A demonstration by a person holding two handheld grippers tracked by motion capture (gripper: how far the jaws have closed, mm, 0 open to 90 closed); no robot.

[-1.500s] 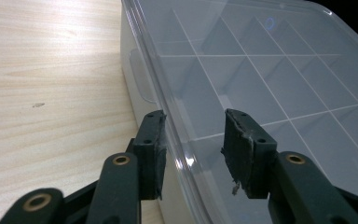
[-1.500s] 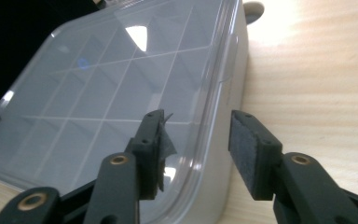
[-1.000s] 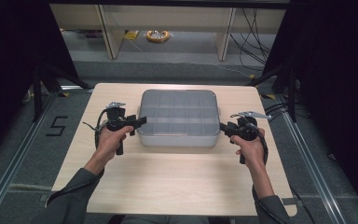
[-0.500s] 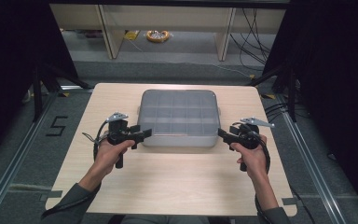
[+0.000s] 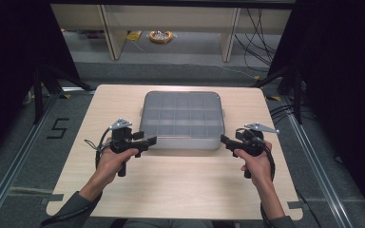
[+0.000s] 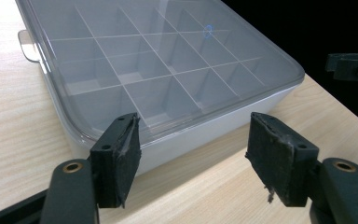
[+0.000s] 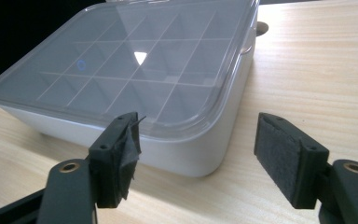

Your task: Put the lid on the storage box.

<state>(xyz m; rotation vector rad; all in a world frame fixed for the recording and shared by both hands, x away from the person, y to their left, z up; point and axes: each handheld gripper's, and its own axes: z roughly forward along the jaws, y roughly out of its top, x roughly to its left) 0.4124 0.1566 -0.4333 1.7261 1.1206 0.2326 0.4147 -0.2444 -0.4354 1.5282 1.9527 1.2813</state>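
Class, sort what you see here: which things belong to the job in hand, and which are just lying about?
In the job:
- grey plastic compartment box with clear lid
- left gripper, jaws open
- right gripper, jaws open
- light wooden table

Lying about:
- yellow coil on the floor
- black cables

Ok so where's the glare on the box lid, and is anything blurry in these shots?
Right gripper view: a bright triangular glare patch and a small blue ring reflection on the lid. Left gripper view: only a faint blue ring on it, the near jaw pads slightly soft. High view: the box evenly lit, surroundings dark, whole picture a little soft.
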